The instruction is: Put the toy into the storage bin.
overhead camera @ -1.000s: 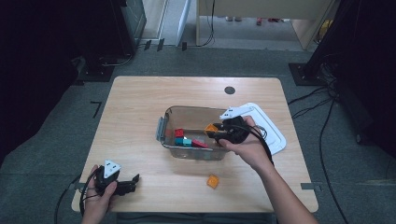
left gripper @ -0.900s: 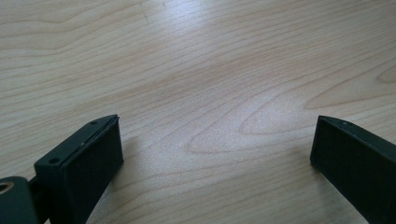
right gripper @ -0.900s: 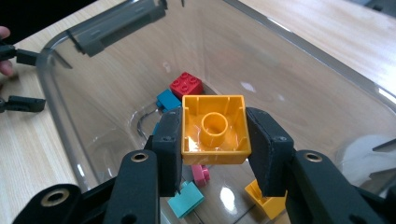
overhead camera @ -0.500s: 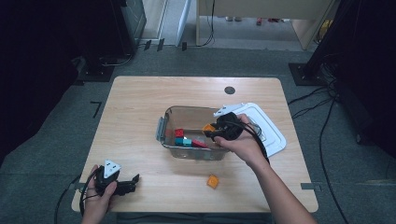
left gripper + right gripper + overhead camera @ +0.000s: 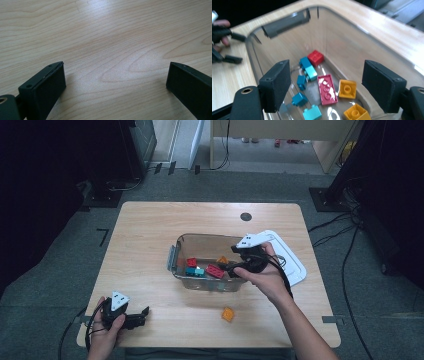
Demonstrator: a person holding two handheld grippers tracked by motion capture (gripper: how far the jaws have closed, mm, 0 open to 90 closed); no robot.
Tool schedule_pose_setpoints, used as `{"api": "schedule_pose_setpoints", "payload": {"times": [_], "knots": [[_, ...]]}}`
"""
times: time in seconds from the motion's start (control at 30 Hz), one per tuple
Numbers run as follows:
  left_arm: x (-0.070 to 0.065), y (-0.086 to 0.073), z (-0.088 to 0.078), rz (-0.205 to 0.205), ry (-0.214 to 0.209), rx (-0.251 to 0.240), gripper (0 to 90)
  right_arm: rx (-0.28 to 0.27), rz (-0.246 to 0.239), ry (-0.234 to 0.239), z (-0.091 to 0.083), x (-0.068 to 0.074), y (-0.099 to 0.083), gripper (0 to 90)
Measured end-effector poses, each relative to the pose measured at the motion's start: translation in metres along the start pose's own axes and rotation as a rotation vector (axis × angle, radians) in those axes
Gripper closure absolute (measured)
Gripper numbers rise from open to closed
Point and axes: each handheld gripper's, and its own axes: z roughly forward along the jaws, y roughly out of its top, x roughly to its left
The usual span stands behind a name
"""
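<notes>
A clear plastic bin (image 5: 205, 238) stands mid-table and holds several bricks: a red one (image 5: 191, 262), a teal one (image 5: 195, 271), a flat crimson plate (image 5: 215, 271) and an orange one (image 5: 222, 260). My right gripper (image 5: 233, 269) hovers at the bin's right end, pointing in. Its jaws have just been opening, and in the right gripper view the gripper (image 5: 328, 80) is open with nothing between the pads; the crimson plate (image 5: 327, 89) and yellow-orange bricks (image 5: 347, 88) lie below. My left gripper (image 5: 144, 315) rests open at the front left, and the left gripper (image 5: 117, 80) shows bare wood between its jaws.
One orange brick (image 5: 228, 314) lies loose on the table in front of the bin. The bin's white lid (image 5: 291, 261) lies to its right, partly under my right hand. The wooden table (image 5: 150, 230) has free room at the left and back.
The right hand shifted slightly left over the bin and its jaws opened. An orange bit seen at the jaws a second ago is gone from them. The left hand stayed put.
</notes>
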Motion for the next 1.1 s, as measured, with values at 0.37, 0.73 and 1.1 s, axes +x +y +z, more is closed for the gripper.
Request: {"api": "schedule_pose_setpoints", "payload": {"times": [0.37,0.73,1.1], "knots": [[0.0,0.0,0.0,0.0,0.0,0.0,2.1,-0.105,-0.019,-0.012,-0.031,0.006,-0.012,20.3],[0.0,0.0,0.0,-0.002,-0.001,0.0,2.1,-0.143,-0.056,0.012,-0.055,0.024,-0.028,19.8],[0.0,0.0,0.0,0.0,-0.001,0.002,2.1,-0.168,-0.062,0.023,-0.073,0.037,-0.047,20.2]]}}
